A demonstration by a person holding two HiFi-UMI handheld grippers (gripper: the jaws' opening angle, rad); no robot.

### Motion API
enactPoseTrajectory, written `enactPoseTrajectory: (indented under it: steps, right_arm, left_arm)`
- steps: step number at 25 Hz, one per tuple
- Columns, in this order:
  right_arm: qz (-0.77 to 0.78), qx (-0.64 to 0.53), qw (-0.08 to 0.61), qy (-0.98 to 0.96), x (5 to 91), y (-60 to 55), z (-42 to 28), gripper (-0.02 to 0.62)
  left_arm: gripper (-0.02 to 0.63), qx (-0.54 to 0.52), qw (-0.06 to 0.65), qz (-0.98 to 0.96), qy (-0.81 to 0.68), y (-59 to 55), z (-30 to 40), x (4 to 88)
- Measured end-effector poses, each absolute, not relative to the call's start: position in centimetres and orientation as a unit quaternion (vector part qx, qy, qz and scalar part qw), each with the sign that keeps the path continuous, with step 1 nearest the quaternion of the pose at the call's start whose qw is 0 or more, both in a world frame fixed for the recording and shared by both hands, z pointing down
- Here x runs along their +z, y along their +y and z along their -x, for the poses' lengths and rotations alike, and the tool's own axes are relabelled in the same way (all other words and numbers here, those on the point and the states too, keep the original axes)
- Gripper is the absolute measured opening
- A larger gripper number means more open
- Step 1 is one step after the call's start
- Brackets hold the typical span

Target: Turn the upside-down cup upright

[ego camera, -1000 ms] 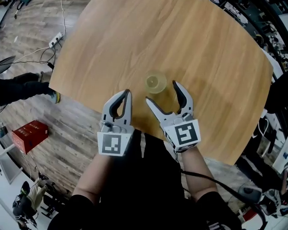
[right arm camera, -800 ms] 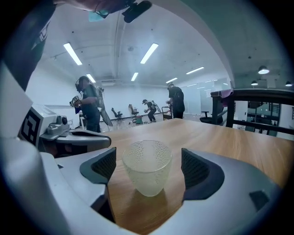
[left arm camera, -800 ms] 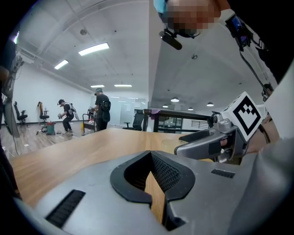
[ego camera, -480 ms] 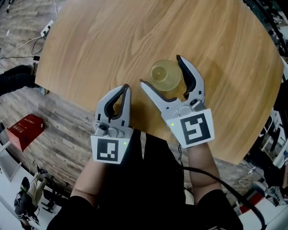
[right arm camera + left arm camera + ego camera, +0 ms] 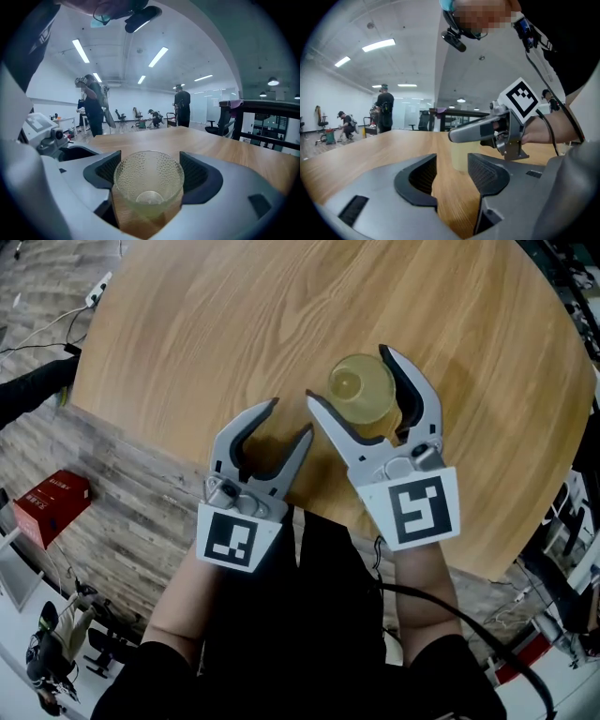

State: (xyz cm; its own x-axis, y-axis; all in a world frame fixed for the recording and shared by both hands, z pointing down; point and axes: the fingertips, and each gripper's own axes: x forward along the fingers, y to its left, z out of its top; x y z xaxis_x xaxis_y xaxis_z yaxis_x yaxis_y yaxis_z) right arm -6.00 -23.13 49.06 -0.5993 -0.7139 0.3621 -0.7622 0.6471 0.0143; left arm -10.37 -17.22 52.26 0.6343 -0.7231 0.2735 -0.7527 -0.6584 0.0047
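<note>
The cup (image 5: 361,388) stands on the wooden surface (image 5: 234,324) between the wide-apart jaws of the right tool (image 5: 348,373), which grips nothing yet. The jaws probably ought to centre on the cup's middle and close gently before any wrist roll. The left tool (image 5: 292,415), beside the cup, is partly open and empty. The cup's clear wall hides which end is up, and jaw contact is unclear.

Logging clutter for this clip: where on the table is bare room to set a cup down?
Almost the whole table is bare: everything beyond the cup to the far rim, and left of it. Crowded only at the near edge, where the right gripper straddles the cup and the left gripper sits beside it.
</note>
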Motion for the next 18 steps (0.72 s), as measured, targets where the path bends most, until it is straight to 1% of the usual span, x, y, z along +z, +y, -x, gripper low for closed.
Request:
enactPoseTrajectory:
  steps: [2,3,4,9,11,18]
  right_arm:
    - [-0.414,0.081,0.155,-0.893,48.2,-22.6,5.5,0.374]
    - [-0.412,0.085,0.148,-0.895,47.6,-22.4,5.3,0.374]
    - [-0.408,0.088,0.142,-0.898,46.9,-22.2,5.2,0.374]
    - [-0.384,0.103,0.116,-0.91,44.0,-21.4,5.3,0.374]
    - [-0.377,0.105,0.112,-0.913,43.7,-21.0,5.4,0.374]
    - [-0.366,0.127,0.1,-0.916,43.9,-19.6,5.1,0.374]
  left_arm:
    - [0.27,0.136,0.052,-0.914,-0.379,-17.0,8.8,52.7]
    - [0.302,0.139,0.048,-0.918,-0.369,-17.0,8.1,52.8]
    - [0.329,0.141,0.043,-0.922,-0.359,-17.1,7.3,52.7]
    - [0.422,0.126,0.022,-0.942,-0.31,-18.0,3.8,52.1]
    - [0.442,0.121,0.016,-0.946,-0.3,-18.2,3.1,52.2]
    - [0.434,0.118,0.0,-0.952,-0.284,-18.3,1.6,52.4]
